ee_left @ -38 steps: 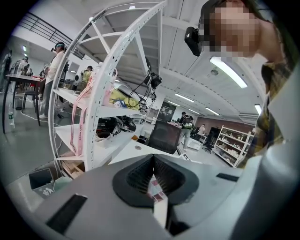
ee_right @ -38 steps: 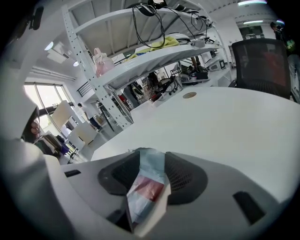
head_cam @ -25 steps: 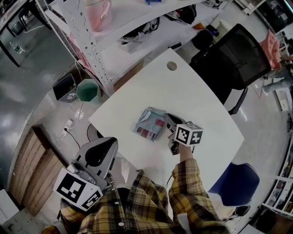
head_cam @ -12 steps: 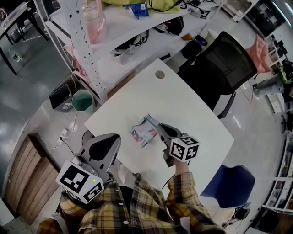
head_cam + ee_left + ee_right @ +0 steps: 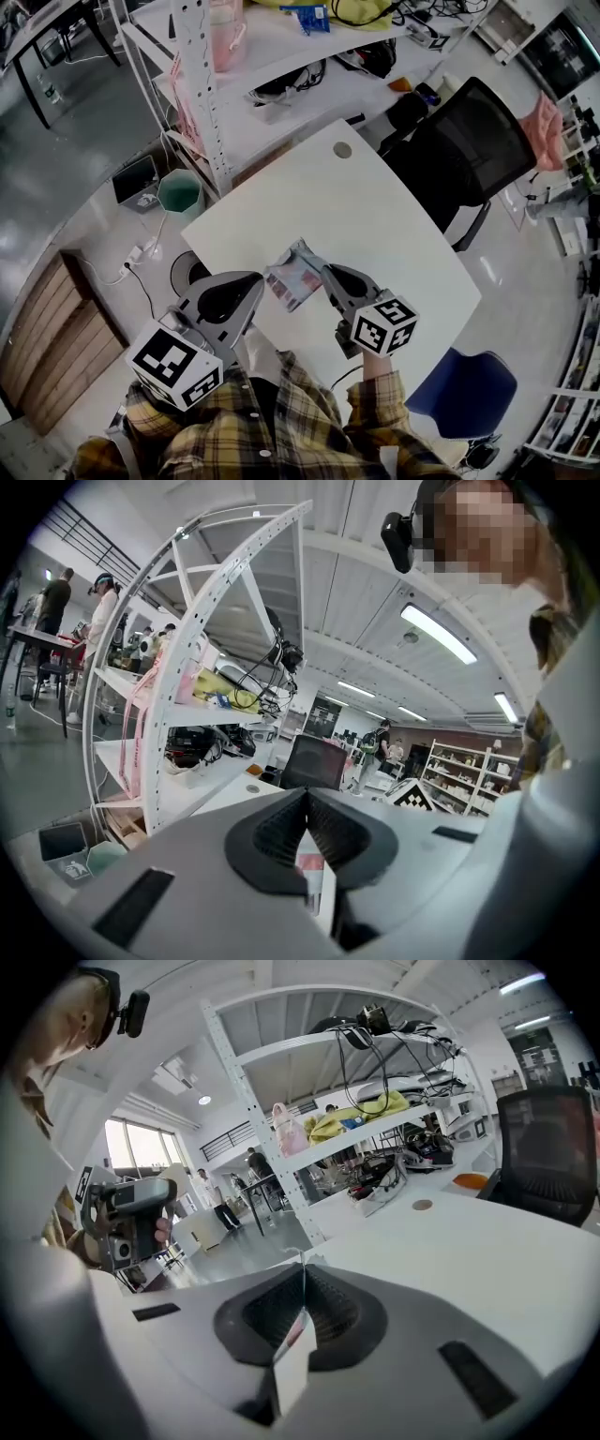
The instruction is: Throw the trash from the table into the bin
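My right gripper [image 5: 323,273] is closed on the flat wrapper [image 5: 292,279], above the near side of the white table [image 5: 375,211]. My left gripper [image 5: 255,279] is closed and empty. The green bin [image 5: 181,194] stands on the floor, far left; I cannot see what is inside.

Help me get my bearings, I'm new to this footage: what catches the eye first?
A crumpled wrapper, pinched in the shut jaws of the right gripper, hangs over the white table's near-left edge. A green bin stands on the floor left of the table, beside the white shelf rack.
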Demonstrator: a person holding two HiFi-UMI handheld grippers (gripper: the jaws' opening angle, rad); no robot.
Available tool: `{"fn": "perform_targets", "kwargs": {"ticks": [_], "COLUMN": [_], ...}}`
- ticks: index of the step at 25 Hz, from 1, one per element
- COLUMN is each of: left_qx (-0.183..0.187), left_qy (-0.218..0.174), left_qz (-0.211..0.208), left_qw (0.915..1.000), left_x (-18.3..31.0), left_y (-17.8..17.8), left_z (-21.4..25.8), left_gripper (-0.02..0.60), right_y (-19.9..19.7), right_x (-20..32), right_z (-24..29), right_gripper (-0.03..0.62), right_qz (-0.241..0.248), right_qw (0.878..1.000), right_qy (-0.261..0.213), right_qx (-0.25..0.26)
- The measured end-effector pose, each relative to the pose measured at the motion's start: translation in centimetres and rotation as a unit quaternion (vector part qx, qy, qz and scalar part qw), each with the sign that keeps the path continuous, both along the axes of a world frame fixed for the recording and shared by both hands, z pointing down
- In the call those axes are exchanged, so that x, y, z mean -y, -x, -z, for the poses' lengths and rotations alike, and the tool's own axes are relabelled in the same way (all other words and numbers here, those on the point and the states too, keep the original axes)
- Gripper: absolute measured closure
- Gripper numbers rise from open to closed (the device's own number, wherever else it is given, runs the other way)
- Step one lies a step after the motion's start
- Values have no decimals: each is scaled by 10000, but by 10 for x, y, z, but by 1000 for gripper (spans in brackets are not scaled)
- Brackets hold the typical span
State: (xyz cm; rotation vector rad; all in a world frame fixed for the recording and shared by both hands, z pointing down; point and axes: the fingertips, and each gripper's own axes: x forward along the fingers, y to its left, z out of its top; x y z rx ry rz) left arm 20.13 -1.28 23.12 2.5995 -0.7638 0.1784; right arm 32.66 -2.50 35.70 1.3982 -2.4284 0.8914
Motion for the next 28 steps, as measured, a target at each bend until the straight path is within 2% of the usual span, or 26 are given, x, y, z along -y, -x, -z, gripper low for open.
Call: {"fn": "perform_targets", "kwargs": {"ticks": [7,16,20,28], "left_qx": [-5,-33,-35,-45], "left_qy": [-9,184,257,401], "left_qz": [590,1449,1531,1386], "left_qw": [9983,9893,9879,9895], "left_x": [4,9,20,36], "left_y": [40,162,217,325], "left_z": [4,-16,-24,-34], "left_gripper": [574,574,574,574], "right_y": [39,142,201,319], "right_x": [1,19,34,45], "right_z": [9,-8,-15,-38], "right_gripper": [594,594,594,594], "right_qz": [400,776,846,809], "right_qw": [9991,9963,9951,9949], "right_qy": [-50,142,227,497], "right_qx": [139,336,450,336]}}
